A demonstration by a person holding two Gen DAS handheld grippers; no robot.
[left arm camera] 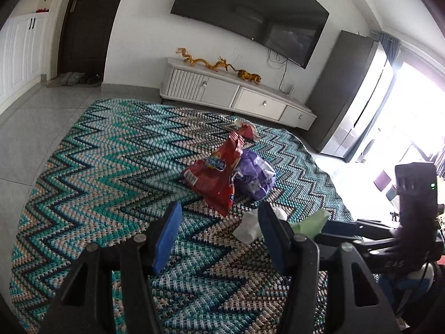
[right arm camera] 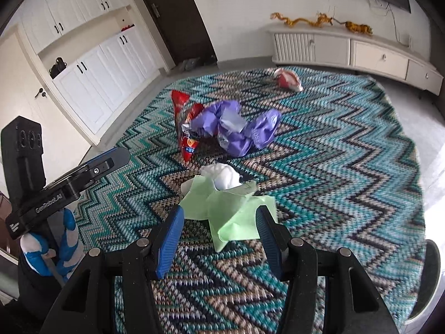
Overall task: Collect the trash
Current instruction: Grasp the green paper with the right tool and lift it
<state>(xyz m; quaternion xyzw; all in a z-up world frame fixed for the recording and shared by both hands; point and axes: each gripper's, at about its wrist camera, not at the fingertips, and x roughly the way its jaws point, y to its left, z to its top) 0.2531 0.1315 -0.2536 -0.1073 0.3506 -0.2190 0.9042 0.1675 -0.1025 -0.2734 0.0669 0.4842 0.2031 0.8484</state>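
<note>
On a teal zigzag knitted rug (right arm camera: 333, 153) before a white TV cabinet (right arm camera: 353, 47), both the left gripper (left arm camera: 219, 220) and right gripper (right arm camera: 219, 222) hover wide apart, the right framing crumpled pale-green paper (right arm camera: 230, 208).

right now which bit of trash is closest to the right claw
The light green paper: it lies right at the open right claw. The white tissue, purple wrapper and red chip bag lie farther off.
</note>
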